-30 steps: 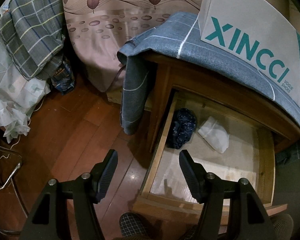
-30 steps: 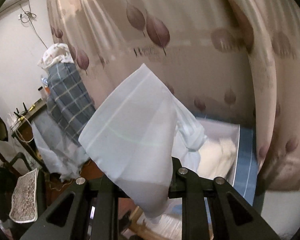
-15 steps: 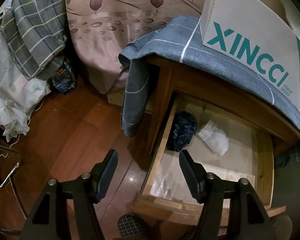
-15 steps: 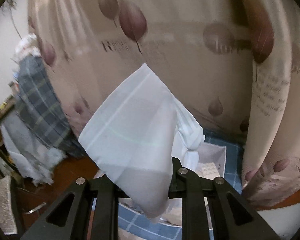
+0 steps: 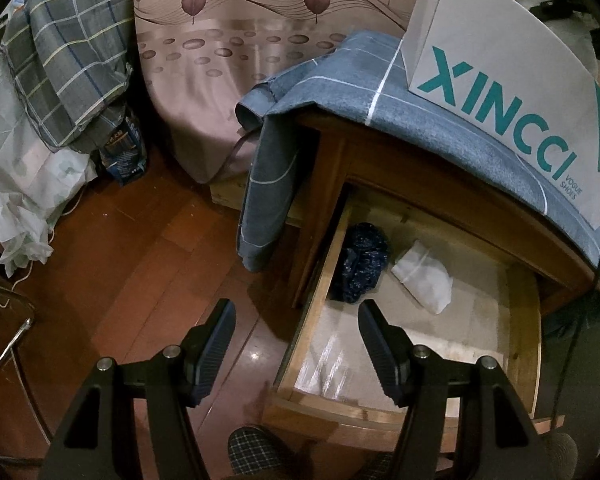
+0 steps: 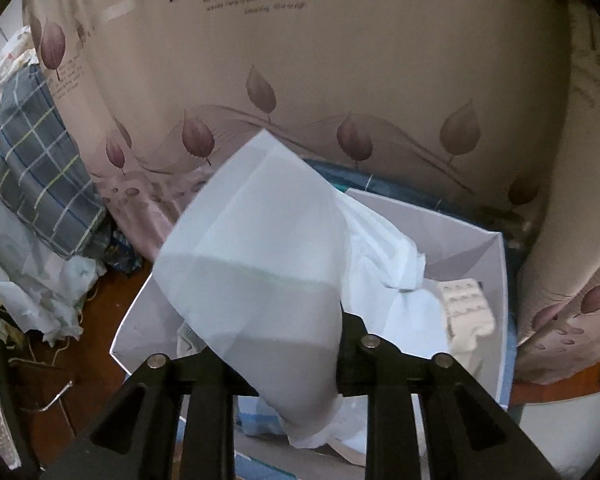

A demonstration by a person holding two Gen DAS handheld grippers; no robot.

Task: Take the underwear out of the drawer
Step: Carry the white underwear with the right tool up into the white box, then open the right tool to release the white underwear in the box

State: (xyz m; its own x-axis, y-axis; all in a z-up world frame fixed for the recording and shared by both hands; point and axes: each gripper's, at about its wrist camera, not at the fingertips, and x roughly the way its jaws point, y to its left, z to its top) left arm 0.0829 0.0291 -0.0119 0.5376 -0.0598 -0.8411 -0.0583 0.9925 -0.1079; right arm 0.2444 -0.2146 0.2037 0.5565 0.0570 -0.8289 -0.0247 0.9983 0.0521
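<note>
The wooden drawer [image 5: 300, 344] stands pulled out of the nightstand. Inside lie a dark blue patterned underwear [image 5: 360, 268] at the back left and a white folded piece [image 5: 424, 284] beside it. My left gripper [image 5: 296, 336] is open and empty, above the drawer's front left corner. My right gripper [image 6: 284, 364] is shut on a pale blue-white underwear [image 6: 260, 264], held over the open white shoe box [image 6: 496, 280]. Its fingertips are hidden by the cloth.
The XINCCI shoe box [image 5: 512, 92] sits on a grey-blue cloth [image 5: 332, 76] draped over the nightstand. A curtain [image 6: 340, 60] hangs behind. Plaid bedding [image 5: 68, 48] and white fabric pile up at the left on the wooden floor [image 5: 132, 272]. The box holds white garments [image 6: 464, 312].
My right gripper has tilted down with the pale underwear, bringing the open shoe box into view beneath it. My left gripper has drawn back slightly from the drawer.
</note>
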